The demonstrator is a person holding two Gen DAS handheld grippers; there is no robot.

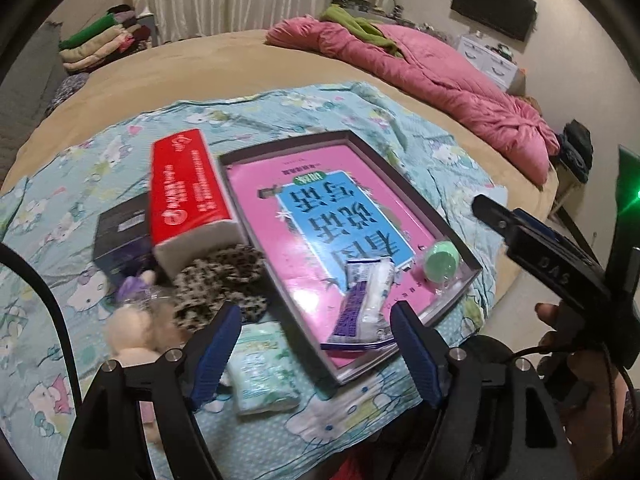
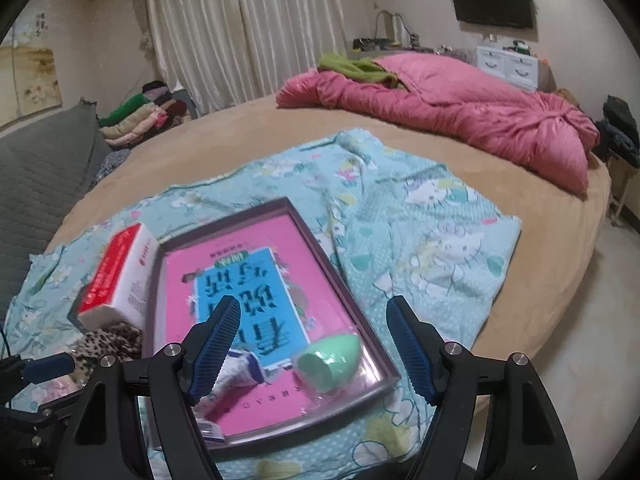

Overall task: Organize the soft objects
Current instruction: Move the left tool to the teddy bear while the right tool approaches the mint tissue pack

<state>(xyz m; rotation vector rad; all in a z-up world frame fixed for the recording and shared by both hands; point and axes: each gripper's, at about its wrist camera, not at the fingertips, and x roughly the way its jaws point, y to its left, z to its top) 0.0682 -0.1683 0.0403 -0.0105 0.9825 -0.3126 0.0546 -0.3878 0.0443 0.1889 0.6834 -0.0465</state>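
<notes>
My left gripper (image 1: pixel 316 312) is open and empty above the near edge of a shallow tray (image 1: pixel 288 140) with a pink printed bottom. In the tray lie a purple-and-white packet (image 1: pixel 364 300) and a green egg-shaped sponge (image 1: pixel 440 260). Left of the tray are a red tissue pack (image 1: pixel 188 184), a leopard-print scrunchie (image 1: pixel 224 280), a small tissue packet (image 1: pixel 264 368) and plush toys (image 1: pixel 132 332). My right gripper (image 2: pixel 312 304) is open and empty over the tray (image 2: pixel 332 264), above the green sponge (image 2: pixel 332 360) and the packet (image 2: pixel 240 368).
Everything lies on a light-blue cartoon-cat blanket (image 2: pixel 440 240) spread over a round tan bed (image 2: pixel 248 120). A pink quilt (image 2: pixel 460 108) lies at the back right, folded clothes (image 2: pixel 136 120) at the back left. A dark box (image 1: pixel 120 232) sits behind the plush toys.
</notes>
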